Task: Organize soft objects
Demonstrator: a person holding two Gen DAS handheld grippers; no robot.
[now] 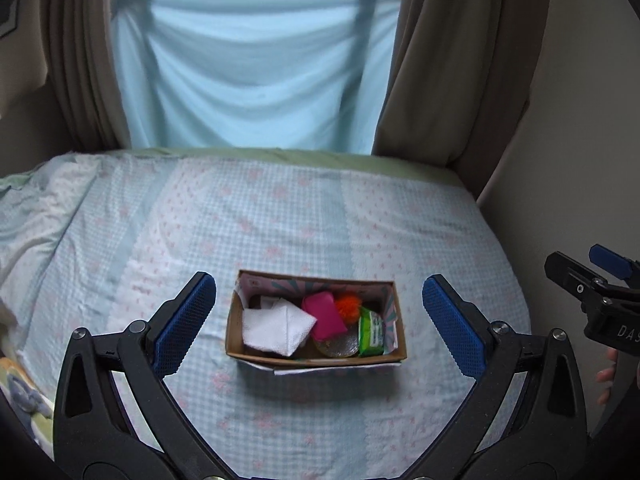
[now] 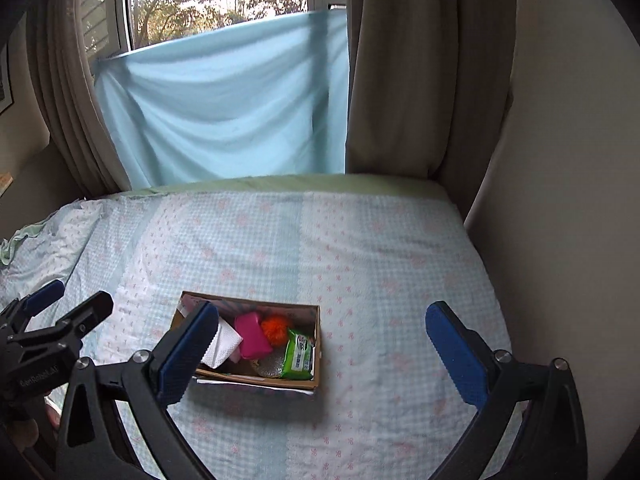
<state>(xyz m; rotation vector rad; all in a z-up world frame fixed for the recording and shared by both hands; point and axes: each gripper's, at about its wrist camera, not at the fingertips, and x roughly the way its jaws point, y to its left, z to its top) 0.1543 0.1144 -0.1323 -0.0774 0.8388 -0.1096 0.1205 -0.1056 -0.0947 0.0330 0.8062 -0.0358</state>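
Note:
A cardboard box [image 1: 316, 360] [image 2: 318, 344] sits on the bed. Inside lie a white folded cloth [image 1: 276, 330] [image 2: 222, 346], a pink soft block [image 1: 324, 316] [image 2: 250, 336], an orange pom-pom [image 1: 348, 307] [image 2: 276, 329], a green wipes pack [image 1: 371, 332] [image 2: 298, 356] and a shiny round scrubber [image 1: 338, 346] [image 2: 270, 366]. My left gripper [image 1: 318, 320] hovers open above and in front of the box, holding nothing. My right gripper [image 2: 320, 354] is open too, empty, with the box near its left finger; it also shows at the right edge of the left wrist view, right gripper [image 1: 588, 276].
The bed [image 1: 280, 220] [image 2: 380, 260] has a blue checked cover with pink flowers, crumpled at the left. A light blue sheet [image 1: 252, 72] hangs over the window between beige curtains [image 1: 452, 60]. A wall [image 2: 568, 160] borders the bed on the right. A hand [image 1: 606, 376] shows at the right.

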